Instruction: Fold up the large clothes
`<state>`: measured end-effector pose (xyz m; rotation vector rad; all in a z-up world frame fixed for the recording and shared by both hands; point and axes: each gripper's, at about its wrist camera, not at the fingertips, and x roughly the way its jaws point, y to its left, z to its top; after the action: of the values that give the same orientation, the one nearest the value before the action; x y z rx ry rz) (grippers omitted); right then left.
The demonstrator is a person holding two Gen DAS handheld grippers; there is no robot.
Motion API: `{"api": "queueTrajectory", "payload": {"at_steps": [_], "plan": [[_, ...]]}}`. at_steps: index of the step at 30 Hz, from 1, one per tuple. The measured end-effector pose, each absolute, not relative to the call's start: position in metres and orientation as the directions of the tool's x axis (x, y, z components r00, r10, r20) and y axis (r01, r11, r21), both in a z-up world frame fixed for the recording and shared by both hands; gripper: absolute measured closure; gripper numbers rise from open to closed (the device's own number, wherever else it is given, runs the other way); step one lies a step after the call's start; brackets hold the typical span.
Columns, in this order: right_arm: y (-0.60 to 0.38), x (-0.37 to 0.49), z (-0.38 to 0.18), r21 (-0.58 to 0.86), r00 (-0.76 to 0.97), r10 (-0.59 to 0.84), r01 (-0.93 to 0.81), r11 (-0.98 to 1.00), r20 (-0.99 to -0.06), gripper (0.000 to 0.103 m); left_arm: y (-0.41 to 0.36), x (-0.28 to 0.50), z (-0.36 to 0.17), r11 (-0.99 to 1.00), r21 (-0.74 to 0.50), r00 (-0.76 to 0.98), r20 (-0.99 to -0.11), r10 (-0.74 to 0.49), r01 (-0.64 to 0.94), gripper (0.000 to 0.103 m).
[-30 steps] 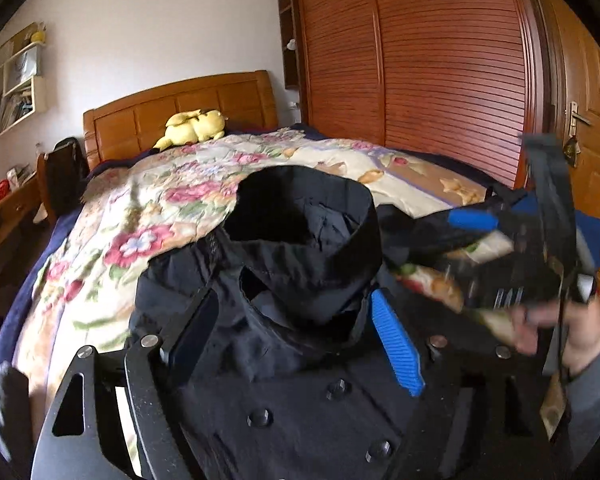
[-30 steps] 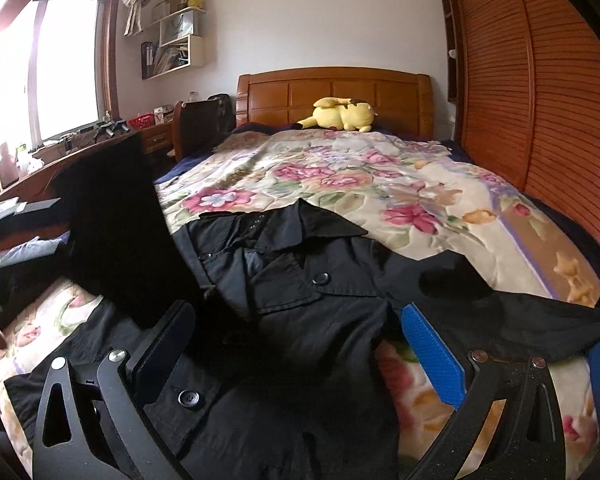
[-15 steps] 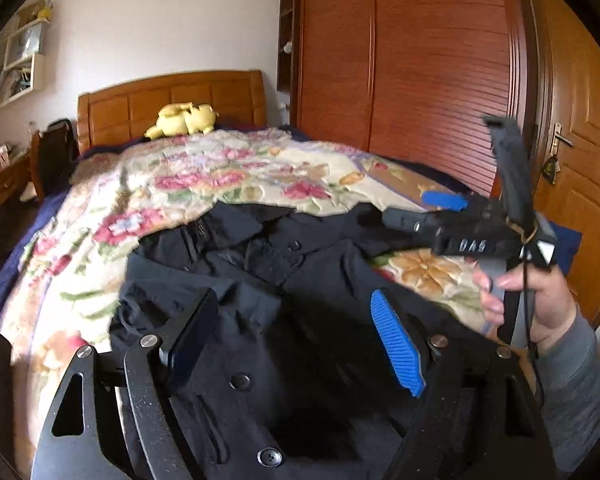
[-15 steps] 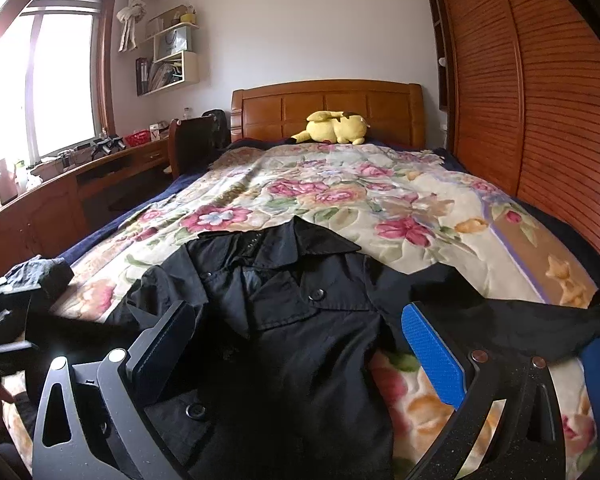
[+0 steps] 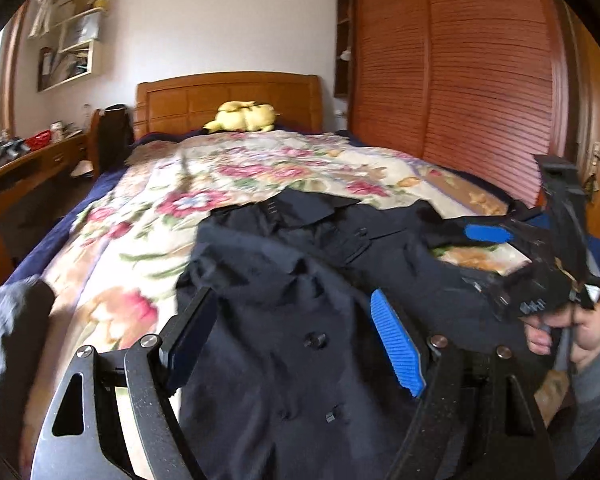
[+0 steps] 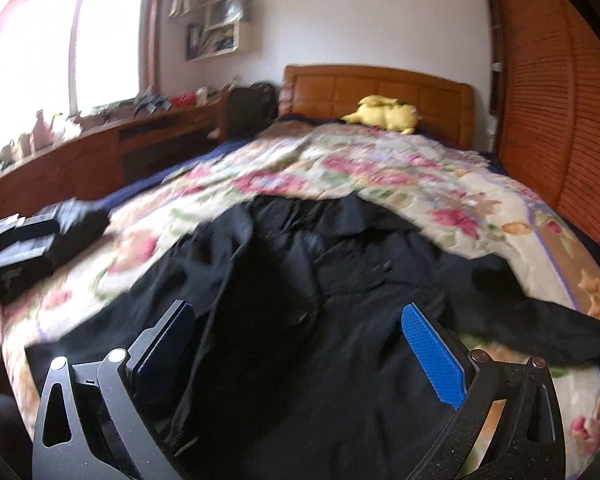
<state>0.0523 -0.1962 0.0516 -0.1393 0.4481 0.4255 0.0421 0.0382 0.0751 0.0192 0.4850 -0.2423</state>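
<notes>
Floral bedspread (image 5: 148, 216) carries black coat (image 5: 300, 280) beneath both parted tools.

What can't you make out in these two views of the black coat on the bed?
- Black coat: its hem runs off the bottom edge in both wrist views, behind the gripper frames.
- Coat sleeve: its cuff leaves the right wrist view's right edge.
- Shelf: its contents are too small and blurred in both views.
- Desk clutter: washed out by window glare in the right wrist view.
- Yellow plush toy: details too small.
</notes>
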Motion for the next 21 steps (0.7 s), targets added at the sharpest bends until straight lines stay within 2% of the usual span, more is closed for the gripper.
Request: {"api": "queueTrajectory", "payload": {"at_steps": [3,8,21], "plan": [[-0.186,0.045,0.03,-0.05,0.787,0.373,-0.453,0.89,-0.492,0.004,0.053,0.037,0.057,0.976,-0.067,0.854,-0.473,-0.215,0.208,0.023],[-0.172,0.037,0.008,-0.06,0.744,0.381,-0.49,0.87,-0.548,0.018,0.067,0.031,0.037,0.981,-0.078,0.853,-0.484,-0.194,0.179,0.023],[-0.157,0.032,-0.007,-0.02,0.702,0.377,-0.486,0.874,-0.605,0.045,0.079,0.022,0.017,0.98,-0.048,0.842,-0.506,-0.19,0.193,0.023]]}}
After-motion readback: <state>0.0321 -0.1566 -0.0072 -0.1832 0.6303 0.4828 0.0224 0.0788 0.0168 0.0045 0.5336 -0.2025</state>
